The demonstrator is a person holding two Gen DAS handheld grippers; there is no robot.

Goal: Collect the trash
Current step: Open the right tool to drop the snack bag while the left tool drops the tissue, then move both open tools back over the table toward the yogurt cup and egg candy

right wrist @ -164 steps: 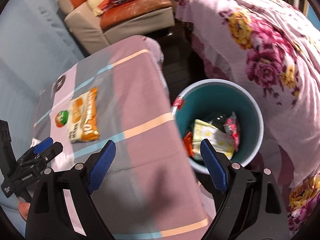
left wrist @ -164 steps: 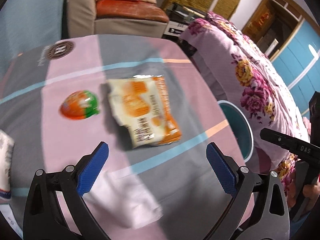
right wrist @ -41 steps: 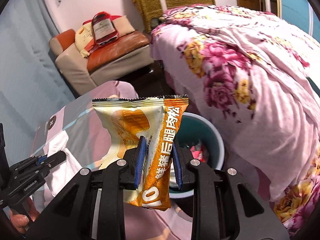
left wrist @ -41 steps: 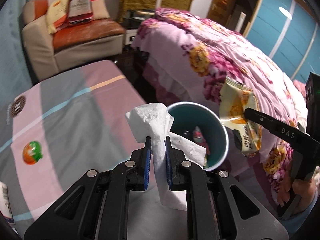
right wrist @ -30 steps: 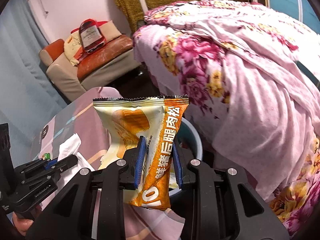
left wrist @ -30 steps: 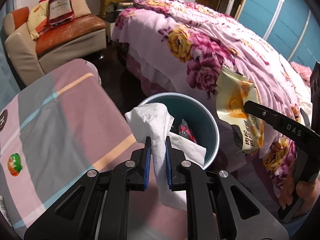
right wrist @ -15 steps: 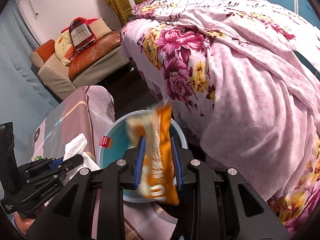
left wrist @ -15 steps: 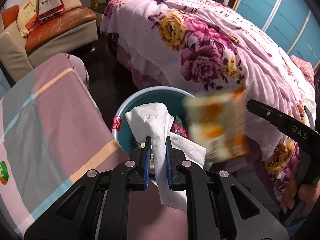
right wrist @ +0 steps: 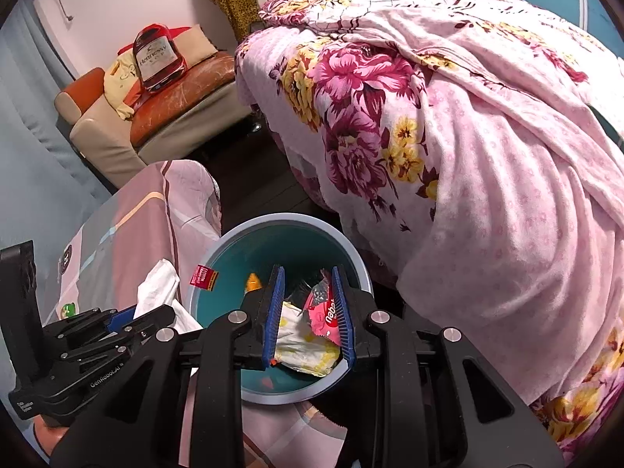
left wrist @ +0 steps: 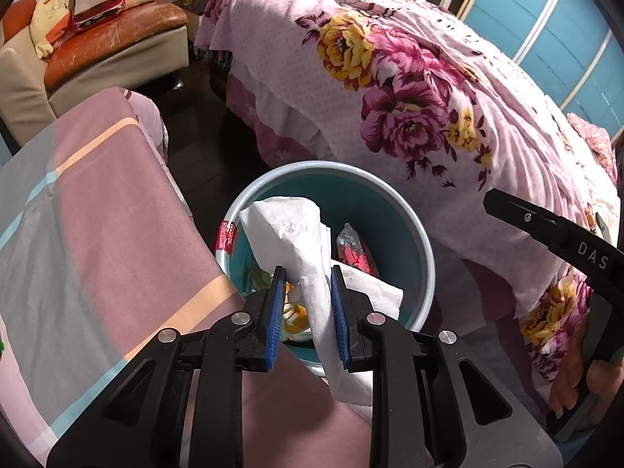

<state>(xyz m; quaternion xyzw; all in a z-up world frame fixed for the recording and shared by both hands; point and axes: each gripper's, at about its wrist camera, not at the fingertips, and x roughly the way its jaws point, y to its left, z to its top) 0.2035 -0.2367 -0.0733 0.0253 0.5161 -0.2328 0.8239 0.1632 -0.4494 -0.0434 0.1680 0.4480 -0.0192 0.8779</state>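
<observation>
Left gripper (left wrist: 305, 312): jaws opening, white tissue (left wrist: 296, 241) between the 2 blue pads, left pad clear of the paper, right pad still against it. Tissue standing up ahead of the fingertips and hanging below them, directly over the teal trash bin (left wrist: 390, 210). Right gripper (right wrist: 308, 314): jaws narrow, nothing between them, poised above the same bin. Inside the bin, ahead of the right fingertips: a red snack wrapper (right wrist: 323, 308), a pale yellow wrapper (right wrist: 300, 345) and an orange scrap (right wrist: 252, 281). Red label (left wrist: 226, 236) on the bin rim, left of the left gripper. Striped pink-and-grey tablecloth (left wrist: 89, 241) left of both grippers, bin just beside its edge. Floral bedspread (left wrist: 409, 97) beyond and right of the bin. Sofa (right wrist: 163, 117) farther back left, with a bottle-shaped cushion (right wrist: 158, 56) on it.
</observation>
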